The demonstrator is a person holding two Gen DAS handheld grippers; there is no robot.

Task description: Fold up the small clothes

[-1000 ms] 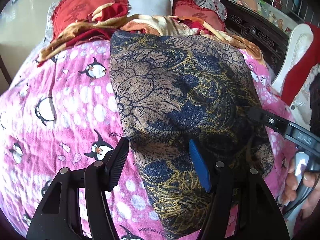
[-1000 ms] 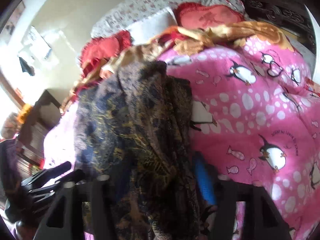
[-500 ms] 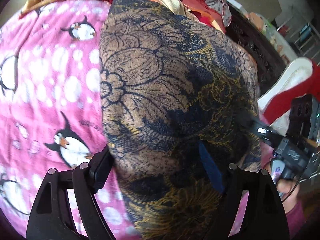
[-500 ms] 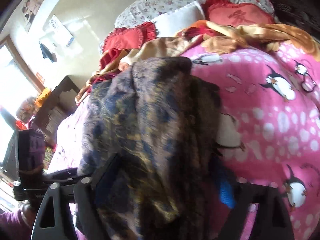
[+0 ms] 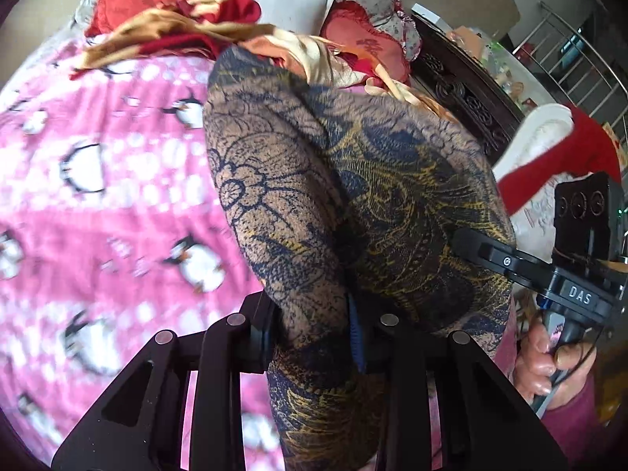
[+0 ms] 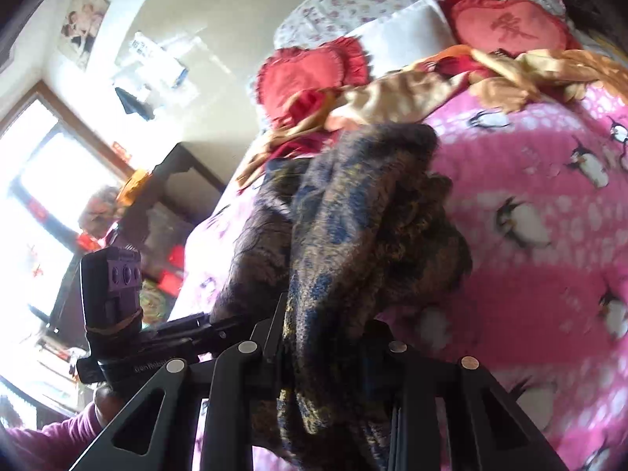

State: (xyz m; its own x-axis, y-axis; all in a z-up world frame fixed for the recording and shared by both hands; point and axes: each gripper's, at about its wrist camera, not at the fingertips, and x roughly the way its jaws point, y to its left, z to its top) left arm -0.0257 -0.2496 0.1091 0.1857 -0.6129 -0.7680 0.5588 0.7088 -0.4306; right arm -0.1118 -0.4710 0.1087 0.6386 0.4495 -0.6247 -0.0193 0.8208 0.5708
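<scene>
Left tongs point(image 5: 314, 333): clamped on a near fold of the garment point(image 5: 353, 204), with cloth bunched thick between the two fingers.
Right tongs point(image 6: 325, 337): clamped on another part of the same garment point(image 6: 353, 243), which hangs down in front of the lens and hides the finger pads.
Garment: dark blue, tan and gold floral knit, held up by both tongs above the bed; its far end seems to trail toward the bedspread, but contact there cannot be told.
Bedspread point(image 5: 110, 204): pink with penguins, below and beyond the garment; it is where the fold would probably be laid.
Far clutter: a gold and red cloth point(image 5: 168, 27) lies crumpled near the head of the bed, with red heart pillows point(image 6: 314, 70) behind it.
Risk, grip: each grab is a thick wad rather than a clean edge, so layers may slip out unevenly and skew the fold.
Risk, sag: the knit looks limp, so the span between the tongs may droop and crease.
Risk, snag: swinging the far end forward could drag it into the crumpled cloth.
</scene>
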